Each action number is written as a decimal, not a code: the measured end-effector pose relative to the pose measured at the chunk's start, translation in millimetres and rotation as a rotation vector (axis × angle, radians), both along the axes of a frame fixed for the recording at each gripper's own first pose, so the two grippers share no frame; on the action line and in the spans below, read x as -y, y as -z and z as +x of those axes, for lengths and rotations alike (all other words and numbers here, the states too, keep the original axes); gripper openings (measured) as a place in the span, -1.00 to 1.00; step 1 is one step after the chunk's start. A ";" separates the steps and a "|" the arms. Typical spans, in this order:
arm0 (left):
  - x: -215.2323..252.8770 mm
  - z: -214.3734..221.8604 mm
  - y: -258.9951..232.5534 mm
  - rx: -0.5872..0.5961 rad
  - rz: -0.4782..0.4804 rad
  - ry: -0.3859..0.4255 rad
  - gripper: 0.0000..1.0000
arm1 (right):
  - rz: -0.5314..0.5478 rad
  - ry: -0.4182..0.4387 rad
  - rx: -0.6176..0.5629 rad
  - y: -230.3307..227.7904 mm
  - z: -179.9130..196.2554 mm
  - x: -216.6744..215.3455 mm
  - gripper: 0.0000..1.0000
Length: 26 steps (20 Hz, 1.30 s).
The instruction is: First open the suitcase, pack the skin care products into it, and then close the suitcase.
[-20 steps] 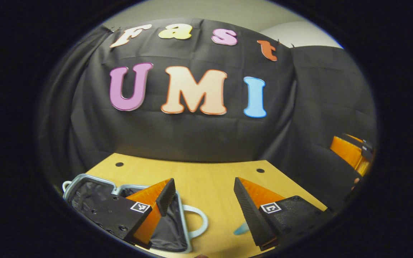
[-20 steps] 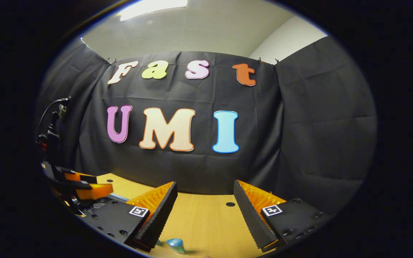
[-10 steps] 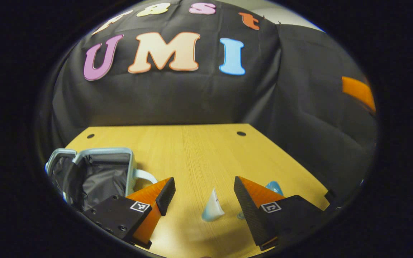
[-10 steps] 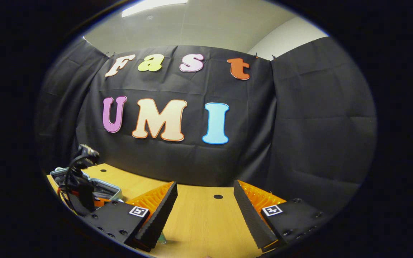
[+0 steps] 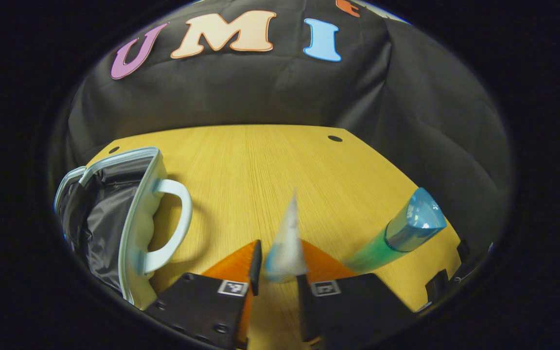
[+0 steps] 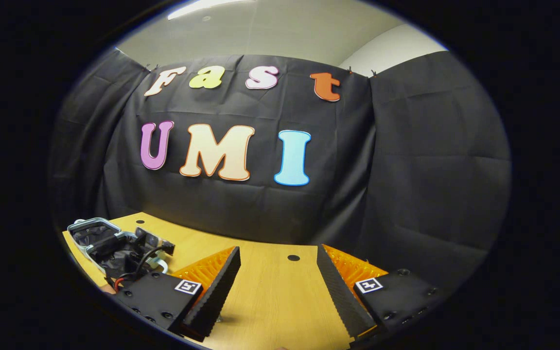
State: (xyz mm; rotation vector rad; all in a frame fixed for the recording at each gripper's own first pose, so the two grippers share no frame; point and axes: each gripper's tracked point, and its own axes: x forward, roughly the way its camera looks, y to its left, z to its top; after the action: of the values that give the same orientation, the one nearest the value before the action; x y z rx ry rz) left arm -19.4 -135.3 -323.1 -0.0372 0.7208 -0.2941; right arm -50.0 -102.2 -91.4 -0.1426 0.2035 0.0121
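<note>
I see the suitcase (image 5: 114,214) open; my left gripper (image 5: 276,272) clamps the white tube (image 5: 286,243), blue-capped tube (image 5: 401,231) unpacked, right gripper (image 6: 277,287) spread

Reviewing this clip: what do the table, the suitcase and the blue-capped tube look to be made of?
Table: wood or wood-look laminate, matte, with fine straight grain lines. Suitcase: pale, smooth moulded shell and handle, probably plastic, with dark wrinkled fabric lining inside. Blue-capped tube: translucent green body and glossy blue cap, likely plastic. The white tube between the left gripper's fingers is blurred; soft plastic at a guess.
</note>
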 end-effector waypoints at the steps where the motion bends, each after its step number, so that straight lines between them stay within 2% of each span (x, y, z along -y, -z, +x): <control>1: 2.2 -3.8 -0.4 -0.021 -0.016 0.024 -0.45 | 0.006 -0.009 -0.004 2.6 0.9 -5.7 0.97; 3: 0.3 -4.7 -18.8 -0.008 -0.035 0.026 -0.55 | 0.031 -0.030 -0.019 14.4 4.9 -18.6 0.97; 5: -13.1 -1.8 -45.7 0.022 -0.023 0.017 -0.56 | 0.059 -0.054 -0.060 37.6 9.4 -34.2 1.00; 8: -29.5 0.3 -92.1 0.069 -0.059 0.008 -0.57 | 0.090 -0.082 -0.138 81.8 13.0 -57.6 0.98; 14: -68.9 -6.2 -149.9 0.136 -0.064 -0.024 -0.57 | 0.070 -0.124 -0.294 167.2 7.0 -88.7 0.98; 19: -93.4 -14.0 -163.9 0.137 -0.062 -0.054 -0.57 | 0.044 -0.143 -0.425 227.7 -4.4 -98.4 0.97; 23: -116.2 -16.9 -158.2 0.120 -0.033 -0.089 -0.57 | 0.040 -0.150 -0.505 260.7 -15.8 -98.9 0.87; 24: -120.6 -18.2 -154.8 0.109 -0.031 -0.098 -0.57 | 0.045 -0.155 -0.517 263.7 -17.0 -100.9 0.82; 26: -128.0 -20.5 -149.9 0.097 -0.032 -0.111 -0.57 | 0.042 -0.150 -0.529 263.6 -15.9 -101.5 0.26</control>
State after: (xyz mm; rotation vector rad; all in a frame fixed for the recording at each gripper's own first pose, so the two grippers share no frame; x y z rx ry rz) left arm -39.9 -7.3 -173.1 -0.0927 0.6155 -0.1999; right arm -66.0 -0.7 -354.9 -0.1104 0.7199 0.2050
